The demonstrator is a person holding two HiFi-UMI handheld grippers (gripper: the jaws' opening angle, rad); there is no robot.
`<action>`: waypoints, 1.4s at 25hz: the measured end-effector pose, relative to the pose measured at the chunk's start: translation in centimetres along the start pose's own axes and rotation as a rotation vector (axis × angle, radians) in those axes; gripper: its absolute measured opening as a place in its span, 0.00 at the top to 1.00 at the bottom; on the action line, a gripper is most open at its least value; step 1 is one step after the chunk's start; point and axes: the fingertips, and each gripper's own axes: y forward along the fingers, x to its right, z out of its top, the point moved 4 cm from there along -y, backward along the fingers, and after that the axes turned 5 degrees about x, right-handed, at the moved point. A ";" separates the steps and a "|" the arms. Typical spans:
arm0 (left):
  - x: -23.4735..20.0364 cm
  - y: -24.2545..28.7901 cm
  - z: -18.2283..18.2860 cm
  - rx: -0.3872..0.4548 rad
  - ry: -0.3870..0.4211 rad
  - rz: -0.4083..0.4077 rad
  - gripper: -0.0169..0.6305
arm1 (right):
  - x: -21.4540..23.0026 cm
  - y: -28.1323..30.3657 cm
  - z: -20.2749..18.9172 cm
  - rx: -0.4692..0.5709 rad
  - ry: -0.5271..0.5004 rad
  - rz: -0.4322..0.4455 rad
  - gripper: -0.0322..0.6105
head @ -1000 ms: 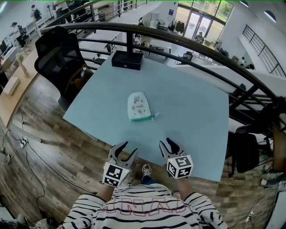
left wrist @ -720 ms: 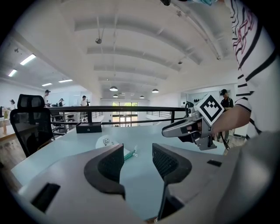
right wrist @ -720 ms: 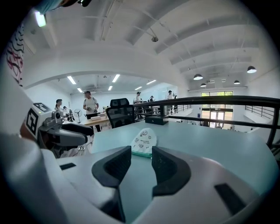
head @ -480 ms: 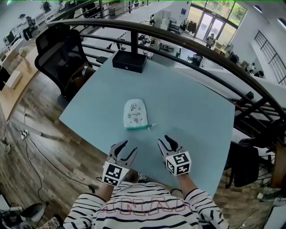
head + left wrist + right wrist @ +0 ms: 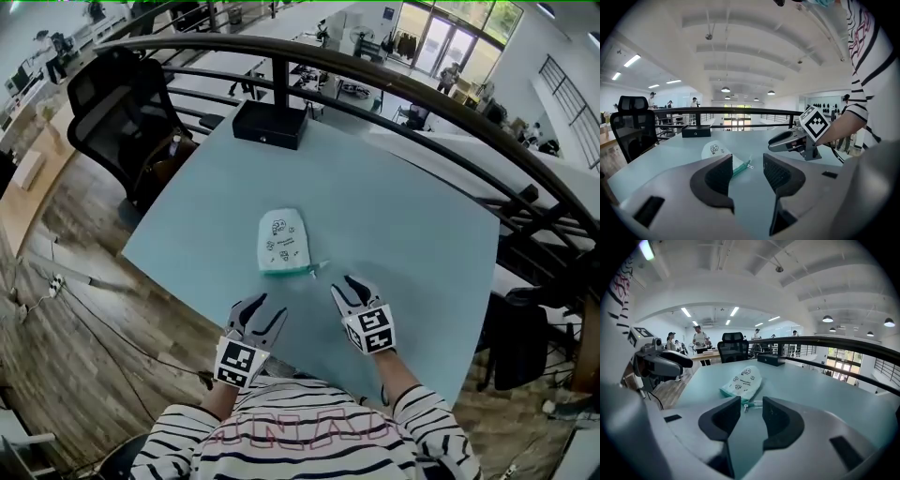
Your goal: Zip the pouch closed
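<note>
Pouch (image 5: 282, 241) lies flat on bench (image 5: 412, 211), zipper pull (image 5: 319, 267) at its near end. Left gripper (image 5: 267, 309) and right gripper (image 5: 345, 285) hover nearby, jaws released, empty.

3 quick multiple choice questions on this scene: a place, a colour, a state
1. The pouch lies: A) on the table, ahead of left claw and right claw B) in a claw C) in a basket
2. Its zipper edge is: A) red B) teal C) yellow
3. The right claw is: A) shut on the pouch B) open, empty C) shut, empty
Answers: 1 A, flat on the tabletop beyond both; 2 B, teal strip along its near edge; 3 B, jaws apart, gripping nothing.
</note>
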 end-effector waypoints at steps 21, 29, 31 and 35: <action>-3.9 0.2 -2.4 -0.092 -0.006 -0.064 0.69 | 2.0 9.2 -3.0 -0.251 -0.365 0.090 0.69; -4.9 -0.1 -2.7 -0.112 -0.008 -0.047 0.69 | 1.0 10.7 -3.0 -0.269 -0.502 0.251 0.68; -5.1 -0.2 -2.7 -0.114 -0.008 -0.047 0.69 | 0.7 10.7 -3.2 -0.280 -0.501 0.276 0.70; -5.3 -0.1 -2.9 -0.124 -0.009 -0.056 0.69 | 0.0 10.2 -3.5 -0.282 -0.443 0.285 0.83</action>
